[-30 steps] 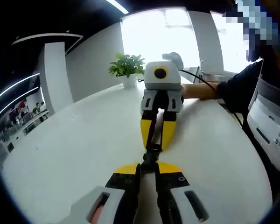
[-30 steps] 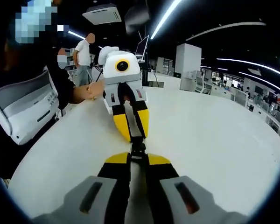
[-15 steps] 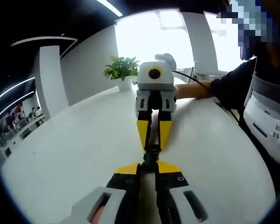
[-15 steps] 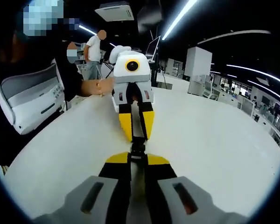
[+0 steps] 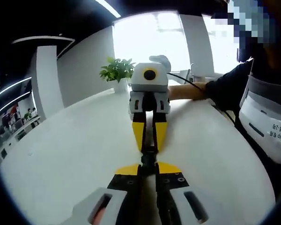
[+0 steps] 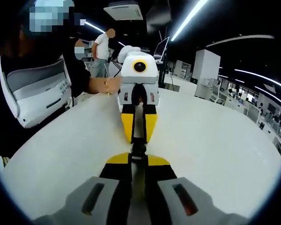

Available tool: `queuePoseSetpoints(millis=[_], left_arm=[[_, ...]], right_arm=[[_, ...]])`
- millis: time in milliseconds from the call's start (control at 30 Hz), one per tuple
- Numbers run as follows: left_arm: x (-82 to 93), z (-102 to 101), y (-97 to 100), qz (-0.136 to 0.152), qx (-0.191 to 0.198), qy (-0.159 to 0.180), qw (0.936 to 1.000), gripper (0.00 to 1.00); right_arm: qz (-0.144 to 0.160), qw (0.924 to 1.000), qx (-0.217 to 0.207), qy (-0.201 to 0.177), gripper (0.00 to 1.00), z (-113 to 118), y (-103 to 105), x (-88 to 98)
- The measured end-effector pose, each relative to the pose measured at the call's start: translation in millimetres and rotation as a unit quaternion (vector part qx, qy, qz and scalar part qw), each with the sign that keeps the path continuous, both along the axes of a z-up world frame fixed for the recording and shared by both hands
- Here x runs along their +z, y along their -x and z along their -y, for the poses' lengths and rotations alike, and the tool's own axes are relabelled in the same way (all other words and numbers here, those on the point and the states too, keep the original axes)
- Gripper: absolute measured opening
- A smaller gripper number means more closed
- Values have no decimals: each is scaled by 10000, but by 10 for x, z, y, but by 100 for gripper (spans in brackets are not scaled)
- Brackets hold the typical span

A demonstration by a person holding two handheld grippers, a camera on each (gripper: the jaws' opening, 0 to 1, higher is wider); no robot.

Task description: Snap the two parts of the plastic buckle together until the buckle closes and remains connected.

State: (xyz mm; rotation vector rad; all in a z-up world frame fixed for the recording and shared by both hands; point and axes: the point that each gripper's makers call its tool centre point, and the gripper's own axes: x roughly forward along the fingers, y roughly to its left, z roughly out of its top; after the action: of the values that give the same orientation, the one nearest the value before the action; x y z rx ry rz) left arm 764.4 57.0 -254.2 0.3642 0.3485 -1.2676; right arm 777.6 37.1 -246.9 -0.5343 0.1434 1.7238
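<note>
A small black plastic buckle (image 5: 148, 156) hangs just above the white table, held between the two grippers that face each other tip to tip. My left gripper (image 5: 148, 168) is shut on its near end in the left gripper view, and the right gripper (image 5: 149, 146) comes in from the far side, shut on the other end. In the right gripper view the same buckle (image 6: 138, 149) sits between my right gripper (image 6: 137, 159) and the left gripper (image 6: 138, 140) opposite. The two buckle parts look pushed together; the join is too small to read.
The round white table (image 5: 65, 154) spreads wide on both sides. A potted plant (image 5: 116, 72) stands at its far edge. A seated person in dark sleeves and a white vest (image 5: 267, 126) is close at the table's side. Another person (image 6: 103, 51) stands behind.
Both views have drifted slightly as the hands moved. The grippers stay tip to tip and shut on the buckle, and the opposite gripper has shifted a little sideways in each view.
</note>
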Motion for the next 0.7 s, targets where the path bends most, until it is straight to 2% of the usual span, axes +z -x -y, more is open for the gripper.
queuePoseSetpoints(millis=[200, 467, 500, 533, 600, 633, 700], left_arm=[[-14, 40, 53, -85, -212, 23, 9997, 9], [-23, 63, 68, -97, -260, 31, 9996, 9], [-42, 74, 70, -118, -232, 13, 9997, 8], [-50, 88, 65, -95, -250, -1, 9996, 9], [-89, 89, 48, -44, -229, -66, 9997, 9], [-96, 93, 48, -40, -226, -73, 9997, 9], [-109, 94, 31, -29, -211, -53, 9998, 9]], right_arm=[[17, 9997, 259, -21, 7, 3, 80, 13], [59, 9995, 294, -37, 7, 5, 128, 15], [-274, 9988, 351, 180, 7, 20, 236, -66], [-18, 9996, 283, 8, 7, -23, 110, -4], [-86, 9996, 255, 54, 7, -13, 12, 1], [-187, 9996, 208, 8, 8, -25, 47, 3], [-199, 9996, 190, -9, 8, -23, 84, 7]])
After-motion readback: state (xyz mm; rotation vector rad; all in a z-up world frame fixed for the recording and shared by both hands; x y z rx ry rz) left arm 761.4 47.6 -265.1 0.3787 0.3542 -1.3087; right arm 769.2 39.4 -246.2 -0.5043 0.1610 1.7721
